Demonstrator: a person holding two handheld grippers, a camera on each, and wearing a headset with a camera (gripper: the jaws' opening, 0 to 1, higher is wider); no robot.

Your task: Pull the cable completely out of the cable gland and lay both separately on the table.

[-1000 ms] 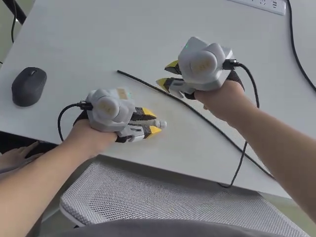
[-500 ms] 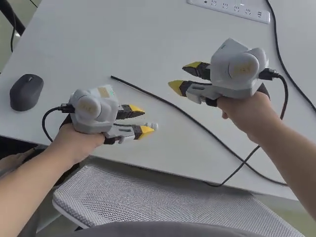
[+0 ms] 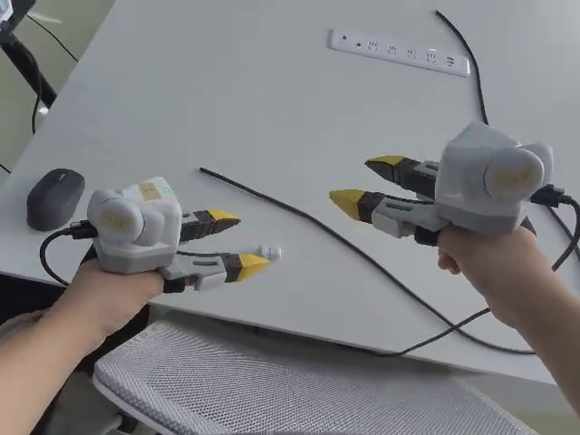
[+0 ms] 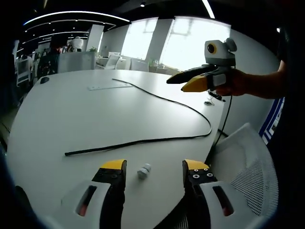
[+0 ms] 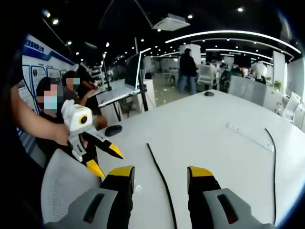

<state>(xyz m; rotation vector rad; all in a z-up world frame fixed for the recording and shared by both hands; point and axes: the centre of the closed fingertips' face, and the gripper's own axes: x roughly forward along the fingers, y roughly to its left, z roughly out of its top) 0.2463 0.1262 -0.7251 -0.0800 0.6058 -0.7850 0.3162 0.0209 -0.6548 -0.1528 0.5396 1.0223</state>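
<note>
White office worktop (image 3: 272,109). Left gripper (image 3: 251,241) jaws released, empty; cable gland (image 4: 144,171) lies on worktop between their tips, apart from the cable (image 3: 272,200). Right gripper (image 3: 350,179) jaws spread, empty, near cable. Mouse (image 3: 54,198) far left.

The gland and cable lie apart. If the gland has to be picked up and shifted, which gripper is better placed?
Left. The gland lies on the table just ahead of the left gripper, between its open jaws in its own view. The right gripper hangs open farther off, near the cable.
</note>
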